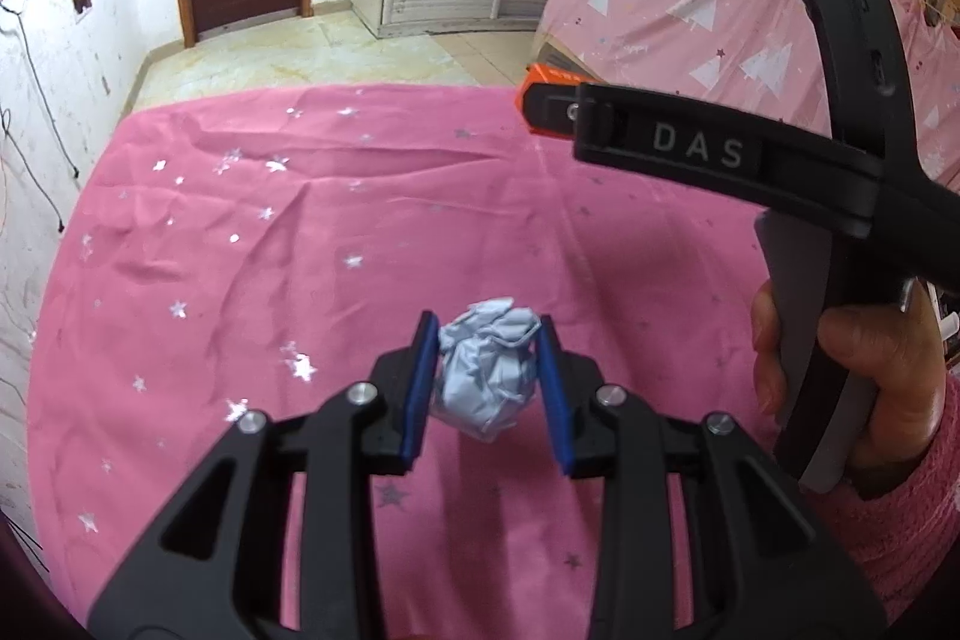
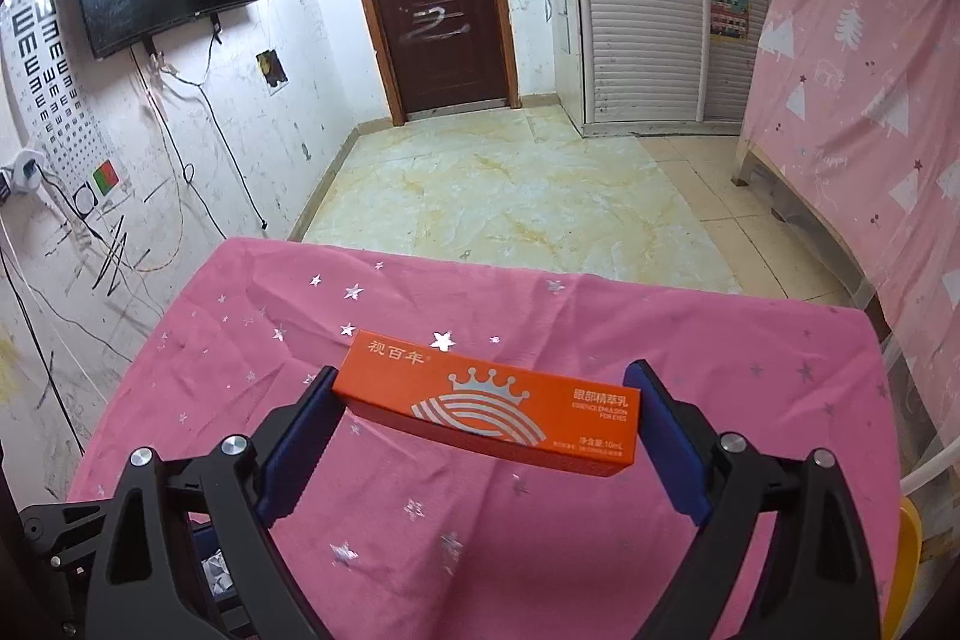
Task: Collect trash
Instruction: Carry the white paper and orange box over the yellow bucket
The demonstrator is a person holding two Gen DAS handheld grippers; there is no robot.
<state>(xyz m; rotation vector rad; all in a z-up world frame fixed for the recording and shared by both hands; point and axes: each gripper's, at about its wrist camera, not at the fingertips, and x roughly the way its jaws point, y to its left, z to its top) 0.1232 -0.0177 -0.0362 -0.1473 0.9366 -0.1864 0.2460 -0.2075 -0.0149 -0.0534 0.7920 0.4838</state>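
**Q:** Which step of the task was in hand?

**A:** Pick-up, judged from both views. The left hand-held gripper point(image 1: 487, 388) had its blue pads on either side of the crumpled paper ball point(image 1: 487, 375), both apparently touching it, so it was read as grasping the ball. Whether the ball was lifted or resting on the pink cloth of the counter point(image 1: 300, 244) could not be told. The right hand-held gripper point(image 2: 487, 439) held the orange carton point(image 2: 489, 403) lengthwise, above the cloth. The left pad met the carton's end. The right pad stood close to the other end, contact not clearly shown. A grasp was therefore likely.

**Q:** What did the next move call for?

**A:** Both items needed carrying to a bin. A dark container with pale scraps appeared at the lower left edge of the right wrist view, partly hidden, and could have been the bin. Grip pressure had to be maintained, since an end-to-end hold on a long carton may slip.

**Q:** How did the items look?

**A:** The ball was pale grey-blue, tightly creased and irregular. The carton was slim, rectangular and undamaged, printed with a silver crown, arcs and white text.
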